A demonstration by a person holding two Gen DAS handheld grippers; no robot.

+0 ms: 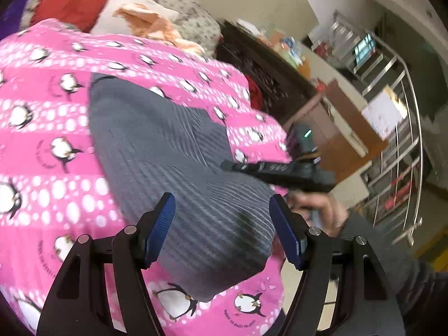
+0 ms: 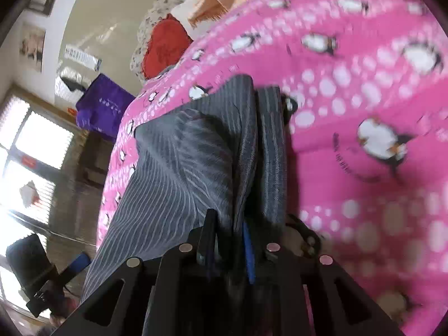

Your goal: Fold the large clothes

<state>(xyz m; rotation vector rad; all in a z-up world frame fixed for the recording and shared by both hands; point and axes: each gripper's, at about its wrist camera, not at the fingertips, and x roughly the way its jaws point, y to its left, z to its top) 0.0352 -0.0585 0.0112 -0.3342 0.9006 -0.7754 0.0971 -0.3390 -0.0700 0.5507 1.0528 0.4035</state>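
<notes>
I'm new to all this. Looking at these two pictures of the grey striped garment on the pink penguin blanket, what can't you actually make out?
- Right wrist view: the right gripper is closed on the grey striped garment; cloth hides the pads.
- Left wrist view: the garment's near edge is hidden by the open left gripper.
- Both views: motion blur smears the lettering on the pink penguin blanket.
- The garment's type is unreadable.
</notes>
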